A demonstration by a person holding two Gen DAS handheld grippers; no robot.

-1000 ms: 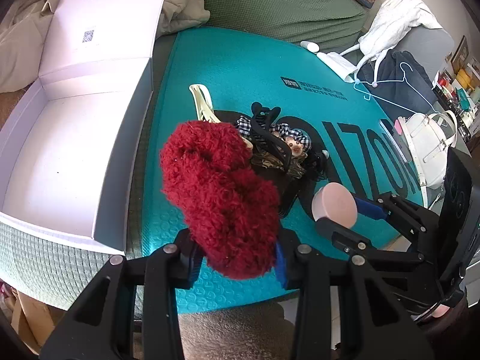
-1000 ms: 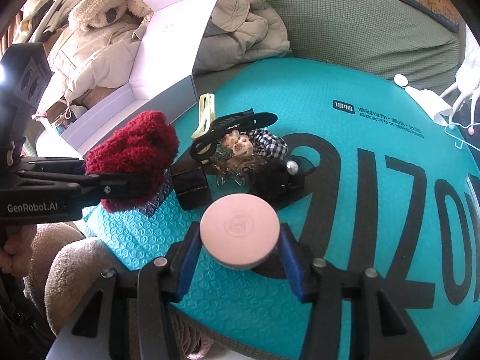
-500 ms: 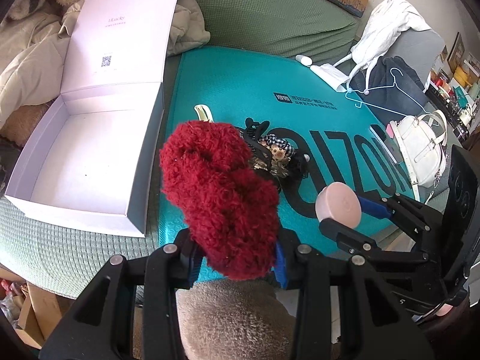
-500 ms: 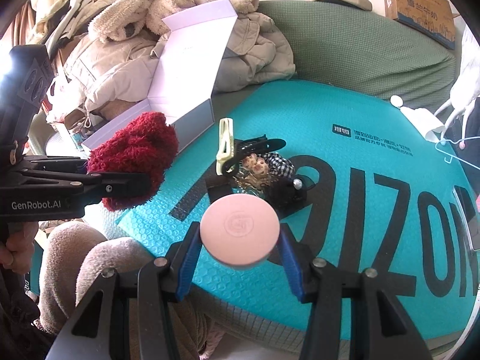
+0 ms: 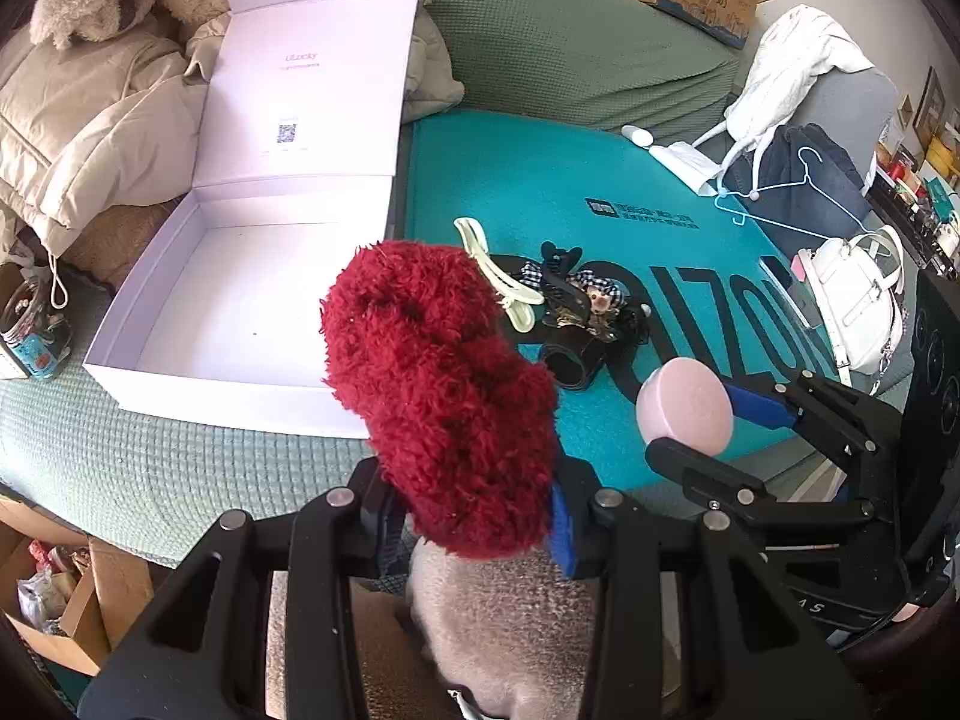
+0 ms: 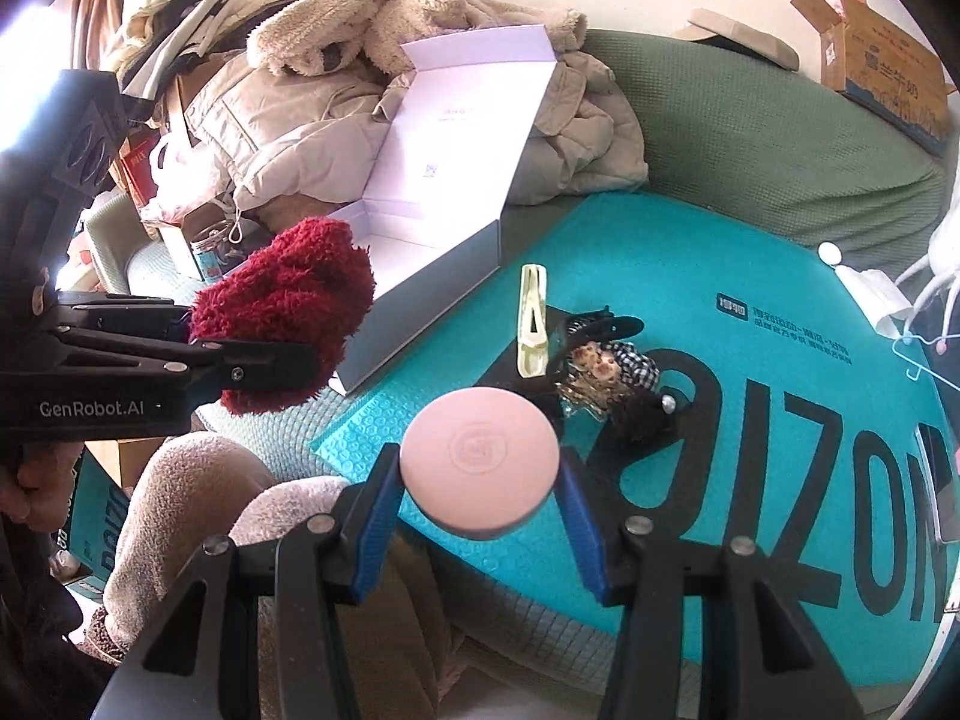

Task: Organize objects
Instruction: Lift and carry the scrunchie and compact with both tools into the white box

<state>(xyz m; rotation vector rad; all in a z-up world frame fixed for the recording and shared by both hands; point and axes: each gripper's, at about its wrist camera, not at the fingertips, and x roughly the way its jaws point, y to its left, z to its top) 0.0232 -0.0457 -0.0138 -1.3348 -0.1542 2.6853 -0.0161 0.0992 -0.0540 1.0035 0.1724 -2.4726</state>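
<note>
**Two items in hand, box not yet loaded**

Your left gripper [image 5: 474, 516] has its jaws clamped on the red fuzzy scrunchie [image 5: 444, 396], held in the air near the front edge of the open white box [image 5: 150, 324]. Your right gripper [image 6: 477, 516] has its jaws closed on the round pink case [image 6: 480, 462], above the teal mat [image 6: 750, 264]. The box interior shows nothing inside. The cream hair clip [image 5: 492, 282] and the cluster of dark hair accessories [image 5: 588, 312] remain on the mat. By appearances, most of the sorting is outstanding.
</note>
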